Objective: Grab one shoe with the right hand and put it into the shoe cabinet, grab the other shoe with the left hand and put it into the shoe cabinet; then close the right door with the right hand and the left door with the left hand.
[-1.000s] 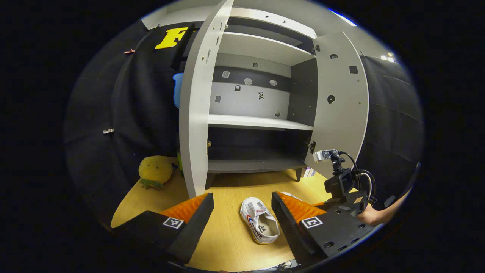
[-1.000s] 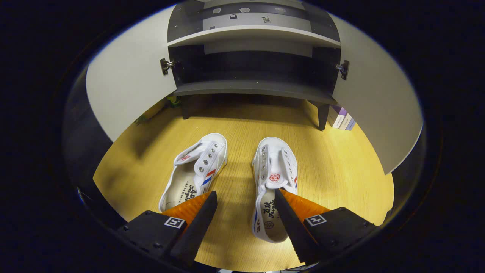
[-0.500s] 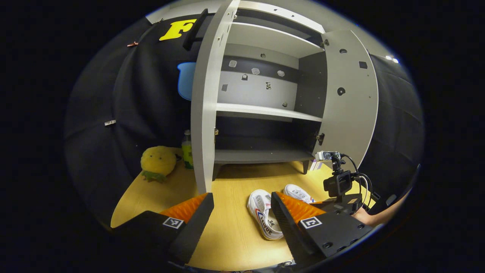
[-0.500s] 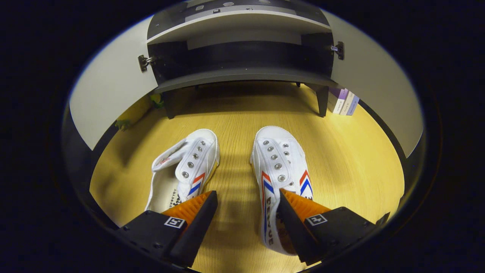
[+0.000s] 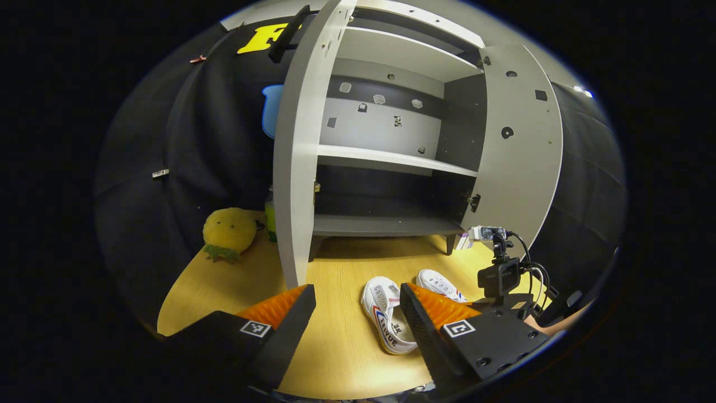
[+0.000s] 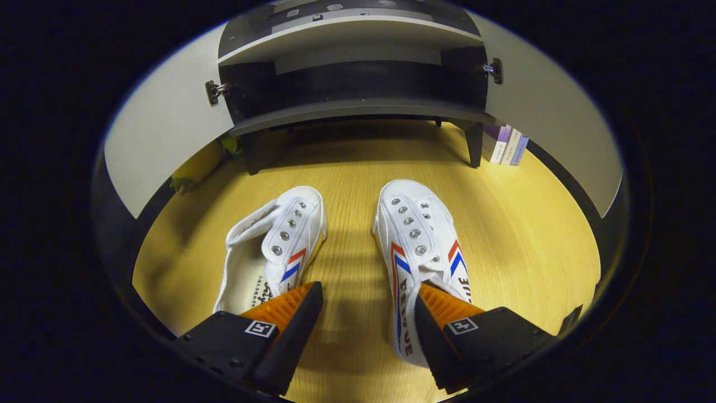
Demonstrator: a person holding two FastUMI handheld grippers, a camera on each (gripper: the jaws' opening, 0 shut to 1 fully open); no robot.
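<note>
1. The right shoe [image 6: 417,246] lies on the wooden floor [image 6: 531,235] in front of the open cabinet [image 6: 352,109], toe toward it; the left shoe [image 6: 277,252] lies just beside it.
2. I judge the step is grabbing the right shoe: I should shift over so one finger goes inside the opening and the other outside the side wall, then pinch.
3. My right claw [image 6: 366,313] is wide open, holding nothing; one finger overlaps the shoe's heel, contact unclear.
4. My left claw [image 5: 358,310] hangs wide open and empty, farther back.
</note>
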